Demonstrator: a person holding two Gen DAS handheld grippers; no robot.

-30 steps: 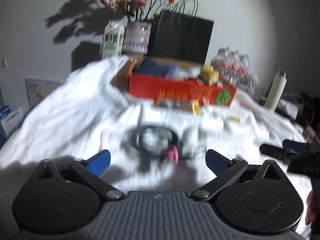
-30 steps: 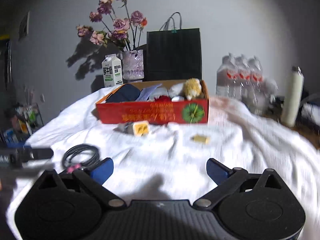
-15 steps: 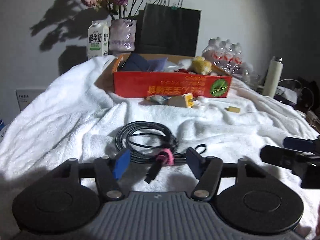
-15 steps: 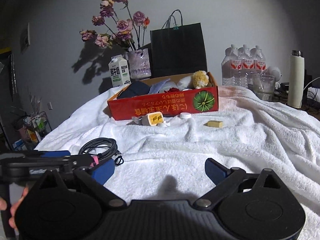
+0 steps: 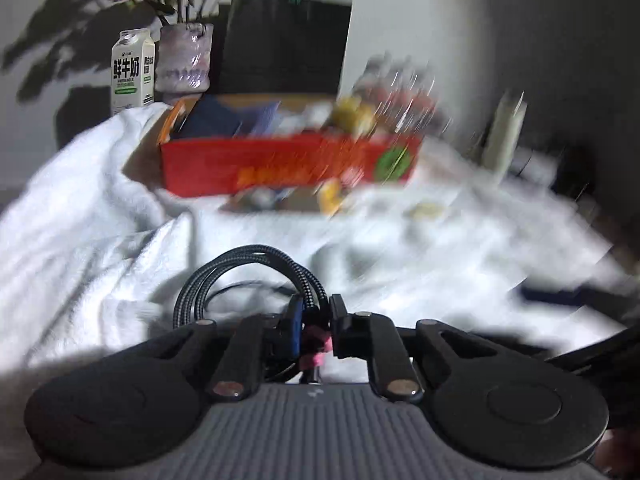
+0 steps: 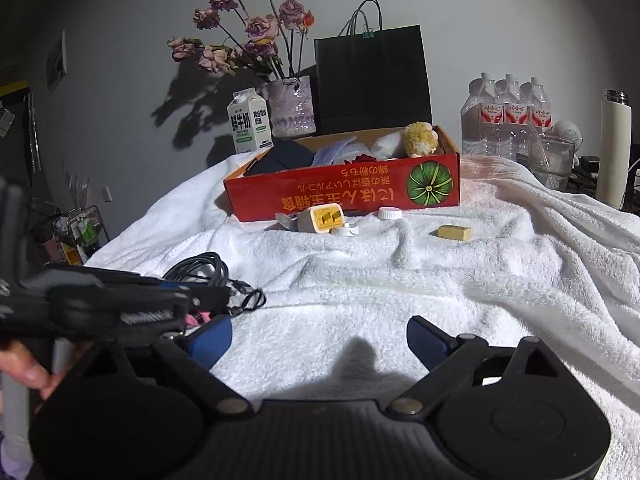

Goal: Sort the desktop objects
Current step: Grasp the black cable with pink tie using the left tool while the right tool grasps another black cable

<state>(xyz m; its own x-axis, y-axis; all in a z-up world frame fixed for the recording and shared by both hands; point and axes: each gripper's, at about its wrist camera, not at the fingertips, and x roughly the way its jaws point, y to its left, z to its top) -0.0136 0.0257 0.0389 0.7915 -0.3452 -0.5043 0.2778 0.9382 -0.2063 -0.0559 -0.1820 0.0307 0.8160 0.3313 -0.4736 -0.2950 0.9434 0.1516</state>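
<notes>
A fluffy white terry towel [image 6: 400,280] covers the table, its pile rough and matt. The coiled cable [image 5: 248,268] wears a braided grey fabric sheath, bound by a pink fuzzy strap [image 5: 316,350]. The red box [image 6: 344,190] is printed cardboard with a slight sheen, its inside raw brown. The black bag [image 6: 372,80] is matt paper. The water bottles [image 6: 508,116] are clear glossy plastic, the milk carton [image 6: 248,120] coated paper, the vase [image 6: 290,108] shiny glass.
</notes>
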